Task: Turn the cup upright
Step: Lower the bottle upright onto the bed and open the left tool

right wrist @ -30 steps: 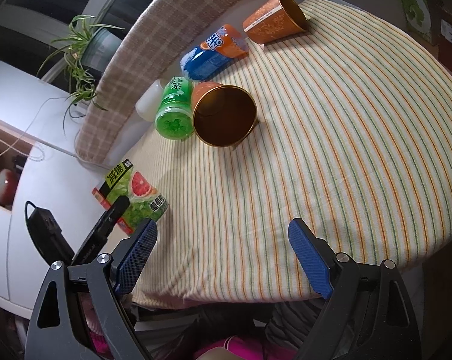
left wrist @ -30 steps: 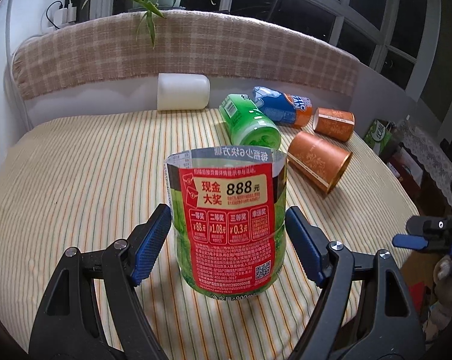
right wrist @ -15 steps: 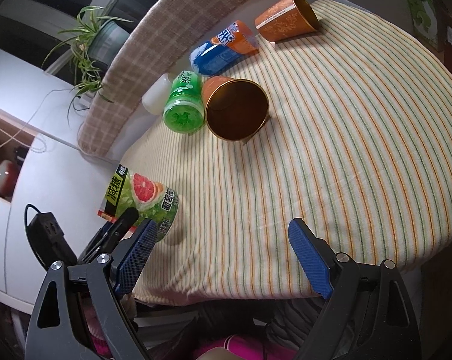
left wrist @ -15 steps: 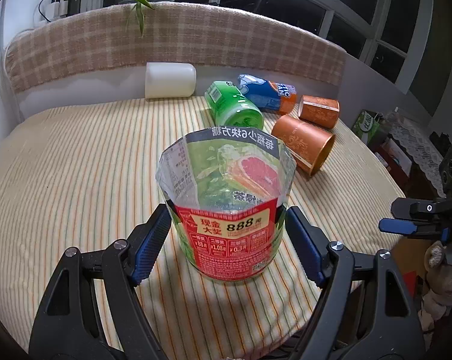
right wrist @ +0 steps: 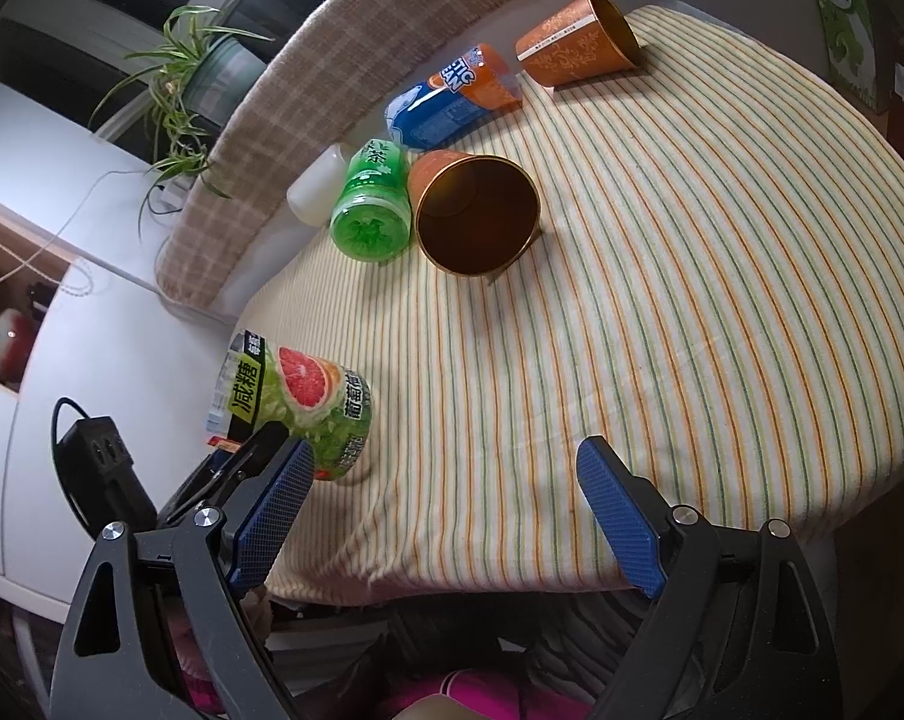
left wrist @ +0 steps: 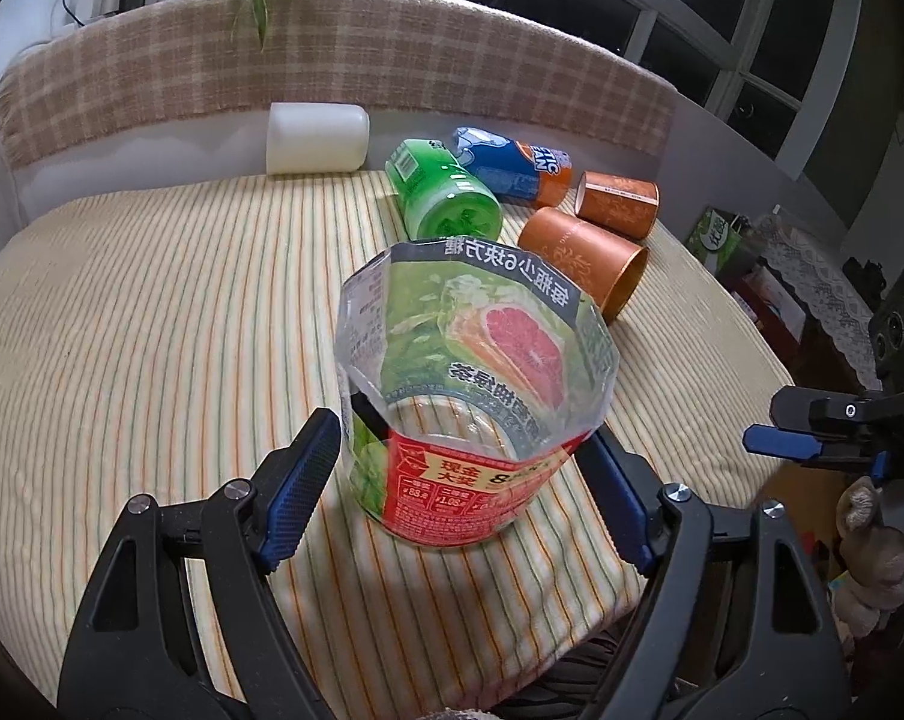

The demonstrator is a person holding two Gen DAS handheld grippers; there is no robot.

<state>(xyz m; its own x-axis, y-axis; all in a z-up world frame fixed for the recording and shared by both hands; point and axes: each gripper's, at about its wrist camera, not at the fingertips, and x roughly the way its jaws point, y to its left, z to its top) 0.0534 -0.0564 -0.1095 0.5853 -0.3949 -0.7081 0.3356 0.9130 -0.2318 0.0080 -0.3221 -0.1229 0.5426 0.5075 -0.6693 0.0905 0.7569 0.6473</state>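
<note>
A cut-off clear bottle cup [left wrist: 476,414] with a green and red grapefruit label stands upright on the striped cloth, mouth up. My left gripper [left wrist: 458,489] is open, its blue pads either side of the cup's base with a small gap. The cup also shows in the right wrist view [right wrist: 296,408], at the table's left edge, with the left gripper beside it. My right gripper [right wrist: 440,516] is open and empty, held off the table's near edge.
Lying on their sides at the back: a green cup [left wrist: 446,198], a blue and orange cup [left wrist: 512,165], two copper cups [left wrist: 581,255] [left wrist: 617,204] and a white cup [left wrist: 317,138]. A checked cushion [left wrist: 332,60] runs behind. The striped table [right wrist: 692,300] drops off at its near edge.
The left gripper has risen and tilted down, so I look into the cup's open mouth. The cup stays upright on the cloth. The right gripper has shifted slightly.
</note>
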